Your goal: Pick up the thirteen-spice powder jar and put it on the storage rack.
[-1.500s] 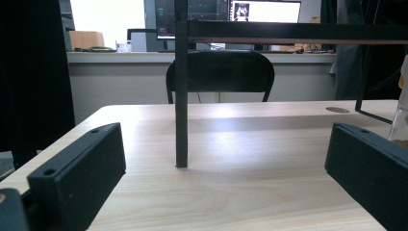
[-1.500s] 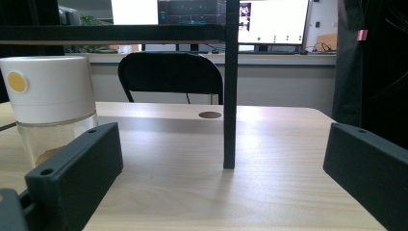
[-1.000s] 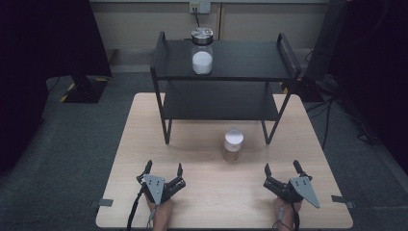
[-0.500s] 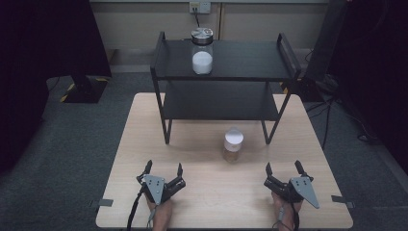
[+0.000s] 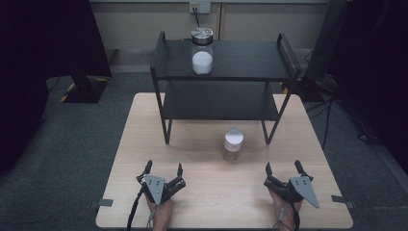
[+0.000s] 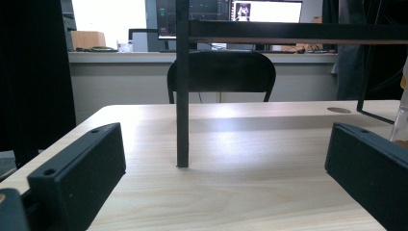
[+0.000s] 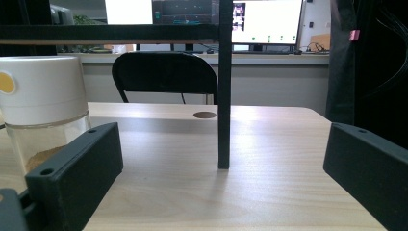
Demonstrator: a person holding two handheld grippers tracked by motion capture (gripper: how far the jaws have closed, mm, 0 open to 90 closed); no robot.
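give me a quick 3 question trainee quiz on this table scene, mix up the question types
1. True or false: the white-lidded jar stands on the table, in front of the black rack.
2. Where is the metal-lidded jar? A on the rack's top shelf, B on its lower shelf, C on the table.
3. Fill in: the left gripper and right gripper both have jaws that are ____.

Key: 1 true. 2 A. 3 open.

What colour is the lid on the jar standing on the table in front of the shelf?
White, with a small yellow dot on its side; the jar lid shows best in the right gripper view.
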